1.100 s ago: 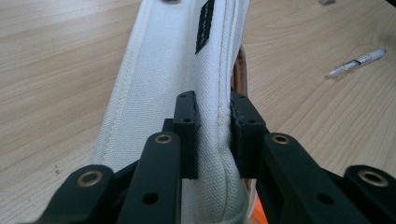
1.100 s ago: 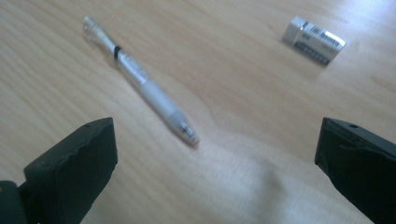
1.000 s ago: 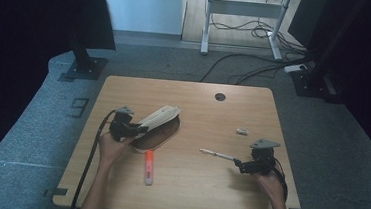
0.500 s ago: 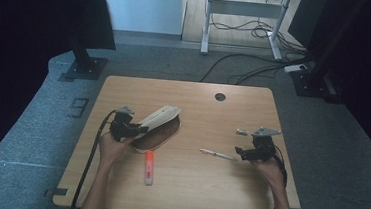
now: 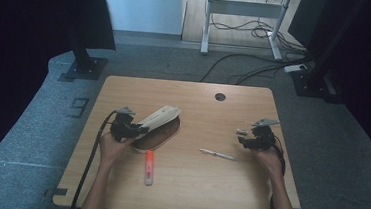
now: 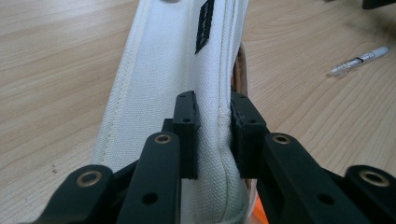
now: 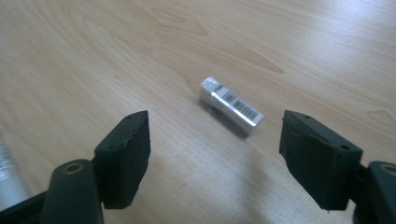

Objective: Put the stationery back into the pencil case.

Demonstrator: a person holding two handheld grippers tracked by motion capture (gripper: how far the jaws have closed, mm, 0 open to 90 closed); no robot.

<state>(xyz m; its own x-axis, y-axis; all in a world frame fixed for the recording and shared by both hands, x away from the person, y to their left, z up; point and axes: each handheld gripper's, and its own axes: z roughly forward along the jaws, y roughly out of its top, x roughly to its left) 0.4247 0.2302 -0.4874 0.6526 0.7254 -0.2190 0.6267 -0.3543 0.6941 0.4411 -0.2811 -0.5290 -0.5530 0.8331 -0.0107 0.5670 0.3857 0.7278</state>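
Now on the worktop [image 5: 116, 189] our left tongs [image 6: 212, 121] pinch the seam of the white pencil case [image 6: 159, 84], holding it open. Our right tongs [image 7: 215, 154] have just been closing, with nothing between them yet, and the small barcoded eraser [image 7: 231, 106] lies just ahead. We should centre it between the pads before squeezing.

Dim, dark-edged high view; brighter gripper views, soft shadows, blurred near jaws.
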